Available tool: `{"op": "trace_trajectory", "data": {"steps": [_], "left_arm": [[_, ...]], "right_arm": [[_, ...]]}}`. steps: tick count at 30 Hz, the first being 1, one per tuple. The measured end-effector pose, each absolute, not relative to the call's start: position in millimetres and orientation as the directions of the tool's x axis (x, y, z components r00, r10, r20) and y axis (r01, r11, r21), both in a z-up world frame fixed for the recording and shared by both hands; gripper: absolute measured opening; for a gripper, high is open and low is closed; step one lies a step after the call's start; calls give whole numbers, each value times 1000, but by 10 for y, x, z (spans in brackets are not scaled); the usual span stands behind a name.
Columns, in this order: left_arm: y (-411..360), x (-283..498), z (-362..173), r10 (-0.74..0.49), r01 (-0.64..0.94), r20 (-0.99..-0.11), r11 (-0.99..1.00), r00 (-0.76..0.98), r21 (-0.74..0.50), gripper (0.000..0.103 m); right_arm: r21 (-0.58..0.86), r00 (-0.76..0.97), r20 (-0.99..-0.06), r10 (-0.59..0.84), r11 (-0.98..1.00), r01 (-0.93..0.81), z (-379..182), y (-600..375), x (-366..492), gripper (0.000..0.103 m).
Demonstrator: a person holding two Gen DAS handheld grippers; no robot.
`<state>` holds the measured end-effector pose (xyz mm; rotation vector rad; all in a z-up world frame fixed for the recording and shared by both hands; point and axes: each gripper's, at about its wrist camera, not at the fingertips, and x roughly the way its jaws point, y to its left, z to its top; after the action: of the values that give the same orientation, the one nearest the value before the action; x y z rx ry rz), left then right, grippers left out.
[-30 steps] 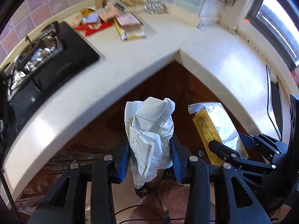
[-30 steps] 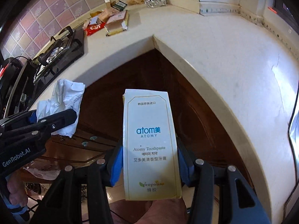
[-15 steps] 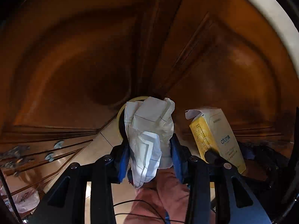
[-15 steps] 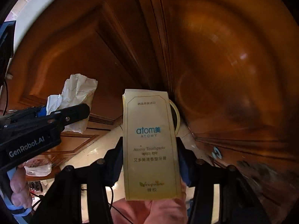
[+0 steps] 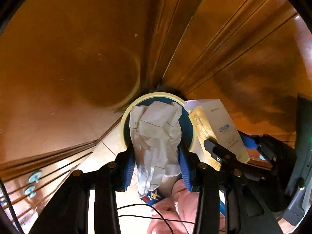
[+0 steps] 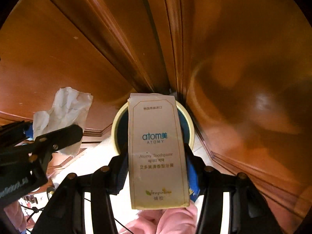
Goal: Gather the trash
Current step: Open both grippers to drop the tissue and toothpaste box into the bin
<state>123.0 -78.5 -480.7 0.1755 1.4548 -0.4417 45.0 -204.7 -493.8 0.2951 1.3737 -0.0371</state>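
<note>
Both claws have dropped well below the surface since a second ago; where I saw the white top and the stove, I now see only brown cabinet doors [image 5: 68, 62] and a round bin [image 5: 124, 124] standing on the pale floor tiles in the corner where the doors meet. I look almost straight down at it in both views.

The bin has a cream rim and a dark blue inside. What lies in it I cannot tell, since the held items cover most of its mouth.

My left claw [image 5: 157, 156] is partly closed, its blue pads pressing a crumpled paper [image 5: 156, 134] from both sides. It is white with thin printed lines, creased and wadded, and it hangs right over the bin's opening.

My right claw [image 6: 156, 167] is also partly closed, clamped on a toothpaste box [image 6: 157, 150]. That box is tall, cream-coloured with a thin gold border, blue "atom" lettering and a small green "propolis" mark near its lower end. It stands upright between the pads, its top end over the bin's mouth, just beside the paper.
</note>
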Motion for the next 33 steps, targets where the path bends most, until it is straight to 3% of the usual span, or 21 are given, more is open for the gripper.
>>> {"op": "trace_trajectory", "data": {"steps": [10, 13, 17, 26, 33], "left_arm": [[-885, 1385, -5062, -191, 427, -981, 889, 25, -162, 47], [-888, 1391, -5069, -195, 444, -981, 880, 9, -171, 56], [-884, 1390, -5081, -172, 468, -985, 872, 16, -145, 80], [-855, 1396, -4972, -161, 460, -986, 879, 51, -120, 83], [-821, 1235, -4699, -178, 474, -982, 871, 64, -127, 93]], "right_arm": [[189, 183, -972, 147, 952, 240, -5142, -1992, 710, 52], [193, 199, -969, 145, 949, 248, -5169, -2000, 732, 59], [183, 194, -972, 133, 946, 267, -5228, -2060, 738, 67], [183, 188, -973, 134, 945, 271, -5255, -2076, 714, 68], [192, 196, -970, 144, 948, 254, -5064, -2037, 622, 68]]}}
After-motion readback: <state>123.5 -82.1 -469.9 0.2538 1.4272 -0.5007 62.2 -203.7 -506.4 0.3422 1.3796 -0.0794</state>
